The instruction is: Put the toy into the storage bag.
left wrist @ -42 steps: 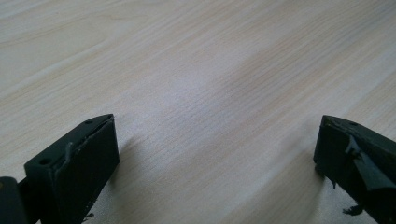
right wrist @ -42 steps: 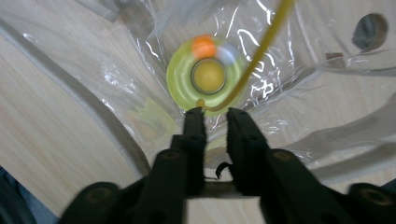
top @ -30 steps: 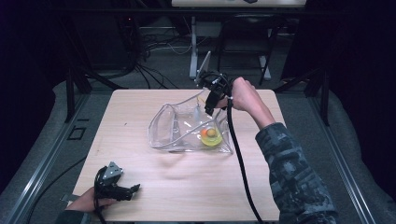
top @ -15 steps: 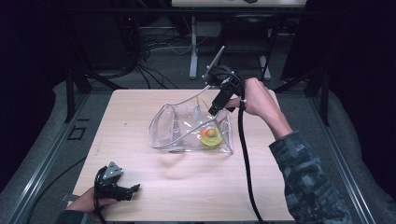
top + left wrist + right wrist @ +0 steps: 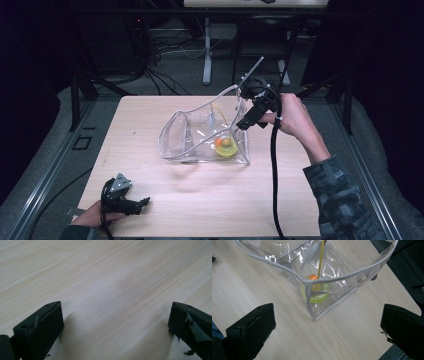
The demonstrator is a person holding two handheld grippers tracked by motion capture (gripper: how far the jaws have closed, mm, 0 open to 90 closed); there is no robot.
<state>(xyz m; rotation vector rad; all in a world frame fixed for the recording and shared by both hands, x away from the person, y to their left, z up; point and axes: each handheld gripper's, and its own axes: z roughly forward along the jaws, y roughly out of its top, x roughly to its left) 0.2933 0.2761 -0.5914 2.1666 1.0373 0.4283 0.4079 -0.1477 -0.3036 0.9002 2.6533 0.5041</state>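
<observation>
A clear plastic bag (image 5: 202, 135) with a pale trimmed rim is seen near the middle of the wooden table (image 5: 165, 200), a little toward the far right. It is held open, its mouth (image 5: 312, 281) turned upward and tipped toward the table's left; its long axis is laid roughly left to right across the table, the far right corner being raised highest. At the bottom of the bag, toward its right end, a yellow-green ring (image 5: 226, 150) is found with a small orange ball (image 5: 220, 142) resting on it (a thin yellow cord (image 5: 320, 260) is seen hanging down inside the bag in the right gripper view).

The right gripper (image 5: 252, 116) is held just above the bag's raised right corner, its jaws spread wide apart with nothing between them. Whether the bag is touched by it cannot be told.

The left gripper (image 5: 132, 204) is rested at the near left corner of the table, well apart from the bag, its jaws likewise spread wide over bare wood.
</observation>
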